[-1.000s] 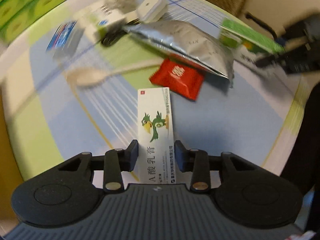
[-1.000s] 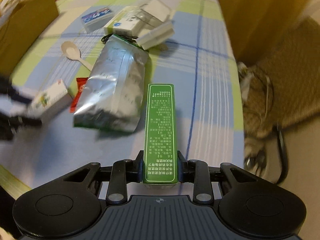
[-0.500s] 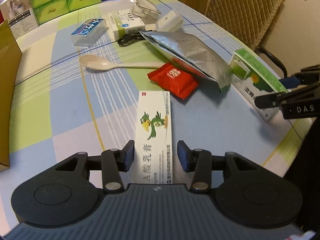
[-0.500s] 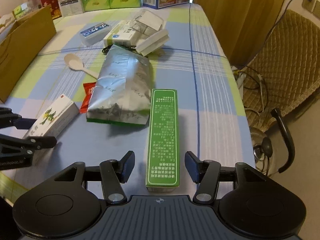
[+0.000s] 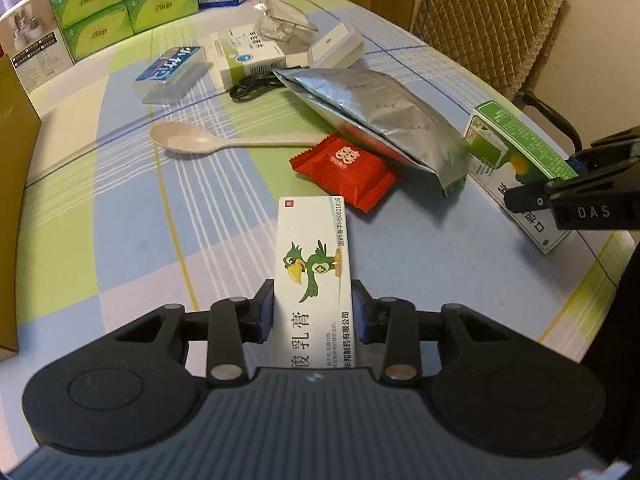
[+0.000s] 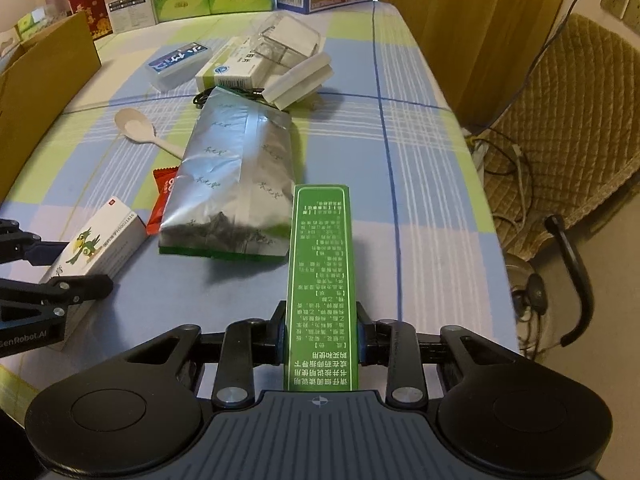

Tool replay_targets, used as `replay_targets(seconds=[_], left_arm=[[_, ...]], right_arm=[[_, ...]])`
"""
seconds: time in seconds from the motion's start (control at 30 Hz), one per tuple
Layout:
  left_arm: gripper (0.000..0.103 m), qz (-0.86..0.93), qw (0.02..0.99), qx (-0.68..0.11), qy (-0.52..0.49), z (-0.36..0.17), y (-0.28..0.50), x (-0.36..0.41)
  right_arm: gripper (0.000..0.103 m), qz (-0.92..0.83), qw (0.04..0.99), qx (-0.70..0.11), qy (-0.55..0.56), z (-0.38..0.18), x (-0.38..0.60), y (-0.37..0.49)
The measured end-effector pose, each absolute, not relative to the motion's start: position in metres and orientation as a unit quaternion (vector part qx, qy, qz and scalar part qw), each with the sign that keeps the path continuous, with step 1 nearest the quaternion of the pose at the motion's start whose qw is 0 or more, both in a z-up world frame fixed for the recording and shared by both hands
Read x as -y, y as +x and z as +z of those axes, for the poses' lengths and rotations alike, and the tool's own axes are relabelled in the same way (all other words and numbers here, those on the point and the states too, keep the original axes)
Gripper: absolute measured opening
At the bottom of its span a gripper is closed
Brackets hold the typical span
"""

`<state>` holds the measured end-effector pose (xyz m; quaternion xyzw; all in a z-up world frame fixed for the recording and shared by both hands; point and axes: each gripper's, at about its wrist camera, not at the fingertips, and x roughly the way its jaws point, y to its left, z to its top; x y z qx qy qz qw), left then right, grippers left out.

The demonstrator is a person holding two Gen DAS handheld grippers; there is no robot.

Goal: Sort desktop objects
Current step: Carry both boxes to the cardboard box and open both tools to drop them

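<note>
Across the checked table (image 5: 100,240), lots of things waiting to be sorted. By the left edge, a big brown cardboard box (image 6: 40,80). Near the middle, a long silver bag (image 6: 236,172), lying flat, soft and crinkly by the look of it.

Just right of the bag, close to the near edge, a long green box (image 6: 320,280). Looks light and stiff, made of thin card, so easy to dent if squeezed hard. Best held by its two long sides near one end, and held just so now. Right gripper (image 6: 320,332) closed on it, one pad flat on each side. Pointing away along the table, about level, with the box sticking straight out in front. Cannot tell whether lifted or resting on the cloth.

Left of the bag, also close to the near edge, a smaller white box with a green bird (image 5: 314,264). Light, stiff card again, and smooth, so likely to slip from a loose grip. Left gripper (image 5: 313,310) closed around its near end, pads touching both long sides, tipped down a little toward the table. Seems to lie on the cloth, but hard to be sure.

Just past the white box, a small red packet (image 5: 344,168), partly tucked under the silver bag. Farther back, a pale spoon (image 5: 192,142), lying apart from both grippers.
</note>
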<state>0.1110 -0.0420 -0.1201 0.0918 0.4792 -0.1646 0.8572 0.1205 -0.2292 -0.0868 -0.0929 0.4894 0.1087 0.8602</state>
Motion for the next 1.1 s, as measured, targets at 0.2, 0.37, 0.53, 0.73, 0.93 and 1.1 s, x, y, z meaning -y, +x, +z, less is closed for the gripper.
replay_targets(seconds=[0.2, 0.37, 0.53, 0.73, 0.93, 1.1], left_arm=[[0.032, -0.164, 0.862, -0.474, 0.075, -0.106, 0.094, 0.043], [0.033, -0.163, 0.866, -0.468, 0.066, -0.091, 0.078, 0.041], [0.033, -0.158, 0.871, -0.461, 0.061, -0.075, 0.068, 0.033], [0.033, -0.141, 0.887, -0.437, 0.048, -0.042, 0.067, 0.008], [0.033, -0.098, 0.906, -0.41, 0.048, 0.001, 0.075, -0.047], [0.033, -0.051, 0.913, -0.401, 0.05, 0.031, 0.082, -0.119]], right_arm=[[0.027, 0.091, 0.875, -0.47, -0.067, -0.068, 0.238, 0.092], [0.027, 0.096, 0.881, -0.459, -0.057, -0.052, 0.238, 0.074], [0.027, 0.111, 0.889, -0.44, -0.06, -0.031, 0.225, 0.066], [0.027, 0.151, 0.9, -0.403, -0.066, 0.005, 0.188, 0.069], [0.027, 0.232, 0.901, -0.361, -0.059, 0.049, 0.112, 0.084], [0.027, 0.306, 0.893, -0.325, -0.062, 0.08, 0.024, 0.098]])
